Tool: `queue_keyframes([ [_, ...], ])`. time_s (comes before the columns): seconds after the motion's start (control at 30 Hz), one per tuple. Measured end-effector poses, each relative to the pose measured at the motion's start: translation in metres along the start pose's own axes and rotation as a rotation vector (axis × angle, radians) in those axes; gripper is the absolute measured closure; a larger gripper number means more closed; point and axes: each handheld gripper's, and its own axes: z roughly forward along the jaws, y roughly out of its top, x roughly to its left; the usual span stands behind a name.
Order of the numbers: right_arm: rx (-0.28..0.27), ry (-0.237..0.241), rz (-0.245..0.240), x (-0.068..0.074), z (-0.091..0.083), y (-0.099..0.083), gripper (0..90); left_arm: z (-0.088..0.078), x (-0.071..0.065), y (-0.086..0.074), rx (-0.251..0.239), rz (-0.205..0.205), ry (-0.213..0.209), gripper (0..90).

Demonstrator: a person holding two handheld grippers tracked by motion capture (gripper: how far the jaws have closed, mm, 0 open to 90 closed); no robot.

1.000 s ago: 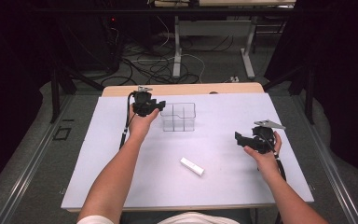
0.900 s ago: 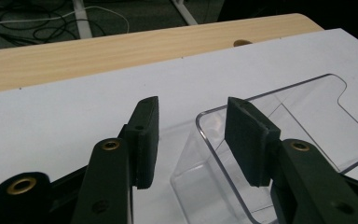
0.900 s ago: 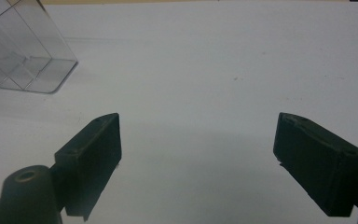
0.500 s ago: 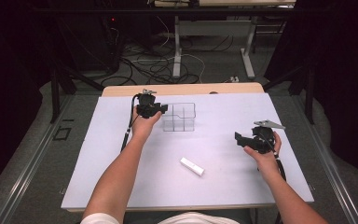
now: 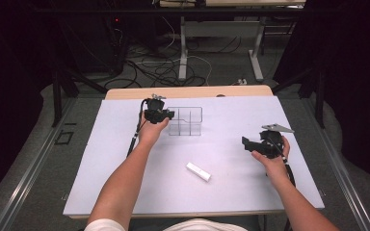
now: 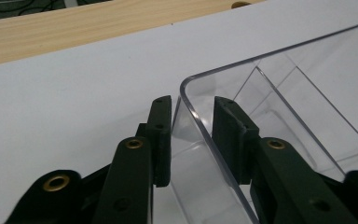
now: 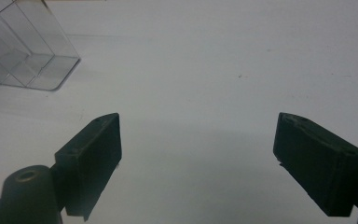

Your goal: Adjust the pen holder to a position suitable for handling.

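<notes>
1. Cables and dark stands crowd the floor beyond your white-topped bench [image 5: 125, 192]; the clear divided box [image 5: 185, 121] sits near its far edge.
2. Your left gripper [image 6: 192, 135] straddles the box's near wall [image 6: 200, 140] — its fingers have just been closing, a gap showing, so not yet clamped.
3. Your right gripper [image 7: 198, 158] hangs released over bare bench; the small white block [image 5: 198, 172] lies untouched — grasping and any moving are left, I judge.

- We see the organiser box [image 6: 279, 88] as clear, glossy plastic.
- We read the table cover [image 5: 125, 144] as matt, smooth white sheet, over pale wood [image 6: 74, 32].
- The left gripper [image 6: 192, 135] looks like matt black plastic with brass-coloured rivets.
</notes>
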Motion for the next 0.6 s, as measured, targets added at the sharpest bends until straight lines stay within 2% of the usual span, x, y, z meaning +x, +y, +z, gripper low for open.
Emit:
queue_keyframes([
  [0.1, -0.002, 0.001, -0.001, 0.000, 0.000, 0.000, 14.5, 0.000, -0.001, 0.000, -0.001, -0.019, -0.002, 71.3],
  [0.23, 0.001, 0.001, 0.000, 0.000, 0.000, 0.000, 14.5, -0.001, -0.003, 0.000, 0.010, -0.066, 0.009, 72.9],
  [0.3, 0.000, 0.002, 0.000, 0.000, 0.000, 0.000, 14.6, -0.002, -0.004, 0.000, 0.009, -0.072, 0.014, 76.1],
  [0.5, 0.000, 0.003, 0.002, 0.000, 0.000, 0.000, 14.6, -0.004, -0.007, 0.001, 0.023, -0.108, 0.034, 77.7],
  [0.57, 0.001, 0.003, 0.010, 0.000, 0.000, 0.000, 14.6, -0.003, -0.010, 0.001, 0.026, -0.117, 0.025, 79.7],
  [0.6, 0.001, 0.003, 0.011, 0.000, 0.000, 0.000, 14.6, -0.004, -0.012, 0.002, 0.030, -0.107, 0.032, 81.1],
])
